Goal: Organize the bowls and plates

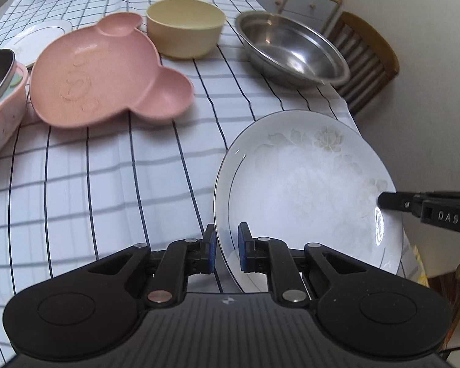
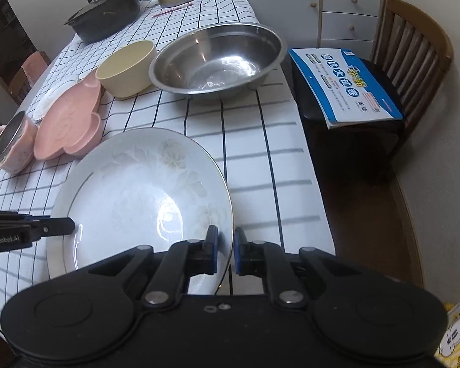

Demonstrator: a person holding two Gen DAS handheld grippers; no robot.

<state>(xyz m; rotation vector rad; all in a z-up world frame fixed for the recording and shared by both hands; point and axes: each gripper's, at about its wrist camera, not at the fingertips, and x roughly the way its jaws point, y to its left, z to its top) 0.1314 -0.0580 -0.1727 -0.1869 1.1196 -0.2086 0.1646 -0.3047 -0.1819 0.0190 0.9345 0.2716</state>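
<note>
left gripper [image 1: 226,250]: pinched on the near-left rim of the big white plate [image 1: 306,190] | right gripper [image 2: 225,253]: clamped on its opposite rim | plate: tilted, held between both over the checked tablecloth [image 2: 254,165] | beyond it: pink bear-shaped dish [image 1: 107,70], cream bowl [image 1: 185,27], steel basin [image 2: 217,61]

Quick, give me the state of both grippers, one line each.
Left gripper: shut on the white plate, fingers clamping its rim.
Right gripper: shut on the same plate's opposite rim.
</note>
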